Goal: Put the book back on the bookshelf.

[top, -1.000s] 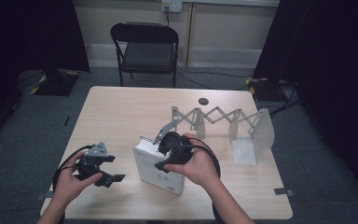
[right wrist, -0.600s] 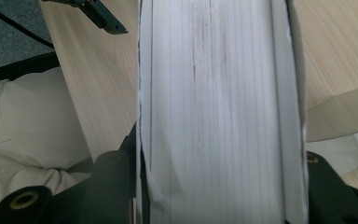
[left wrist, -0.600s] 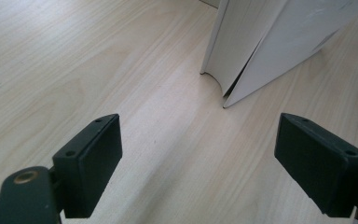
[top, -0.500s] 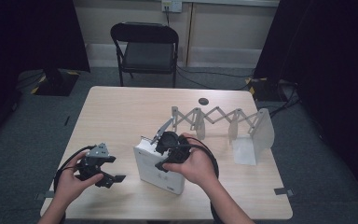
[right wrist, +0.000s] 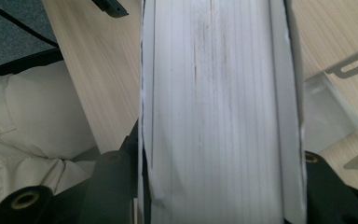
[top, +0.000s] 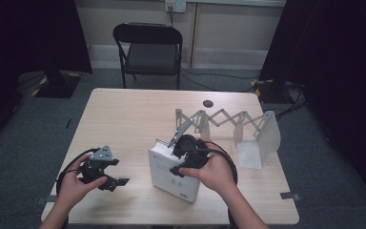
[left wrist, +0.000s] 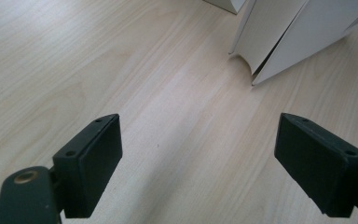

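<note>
High view: a light wooden table (top: 138, 114) is seen from above, with a black folding chair (top: 150, 47) behind its far edge. The right gripper (top: 180, 157) is held over the top of a thick white book (top: 171, 179) that stands near the middle of the table's near half; much of the gripper body is covered by the right hand (top: 213, 171), and the jaw tips are hidden behind the book's upper edge. The left gripper (top: 116, 181) is held in the left hand (top: 74, 183) low over the table's near left part, well apart from the book. An expanding scissor-type rack (top: 221, 119) with pale translucent end plates is set on the table just behind the book; whether its near arm touches the book cannot be told. A small dark round object (top: 208, 103) lies near the far edge and is too small to be identified.

Left gripper view: the jaws are spread wide over bare wood with nothing between them. The lower corner of the book (left wrist: 289, 32) is cut off by the top edge.

Right gripper view: the page edge of the book (right wrist: 219, 112) is clamped between the jaws, which have just been closing on it. Both pads are largely hidden by the covers, and the book's ends are cut off by the frame. A pale sleeve (right wrist: 32, 135) is visible at the left and part of the rack (right wrist: 354, 63) at the right.
</note>
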A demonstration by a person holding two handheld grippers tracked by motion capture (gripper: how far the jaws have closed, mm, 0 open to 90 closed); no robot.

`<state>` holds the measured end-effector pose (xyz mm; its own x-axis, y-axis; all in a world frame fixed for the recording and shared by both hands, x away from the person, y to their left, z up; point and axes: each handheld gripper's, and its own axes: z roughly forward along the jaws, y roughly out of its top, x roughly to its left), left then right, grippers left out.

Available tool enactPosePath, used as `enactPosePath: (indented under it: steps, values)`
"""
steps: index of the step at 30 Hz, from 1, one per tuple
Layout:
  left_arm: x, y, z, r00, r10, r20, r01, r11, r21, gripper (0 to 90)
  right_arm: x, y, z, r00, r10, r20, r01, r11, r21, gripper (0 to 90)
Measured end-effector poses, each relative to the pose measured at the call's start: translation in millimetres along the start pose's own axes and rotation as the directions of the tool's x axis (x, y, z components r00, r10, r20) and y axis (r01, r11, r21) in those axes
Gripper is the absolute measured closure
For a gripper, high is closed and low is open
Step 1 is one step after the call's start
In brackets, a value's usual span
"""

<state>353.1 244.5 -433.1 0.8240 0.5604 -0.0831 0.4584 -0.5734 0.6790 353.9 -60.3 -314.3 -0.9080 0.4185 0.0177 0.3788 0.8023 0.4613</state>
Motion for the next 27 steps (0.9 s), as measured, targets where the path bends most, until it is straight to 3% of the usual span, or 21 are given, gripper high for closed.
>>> enactPosePath:
  steps: [9, 27]
  values:
    - [0.0, 0.3, 5.7, 0.9998, 0.016, 0.010, -0.016, 0.9998, 0.013, 15.0, -0.5, -15.6, -13.2, 0.9996, 0.028, 0.003, -0.027, 0.999, -0.016, 52.9]
    - [2.7, 0.3, 7.5, 0.9997, -0.016, 0.020, 0.016, 0.9998, 0.014, 14.8, -14.3, -48.9, -38.0, 0.9955, 0.089, 0.034, -0.089, 0.996, -0.013, 52.9]
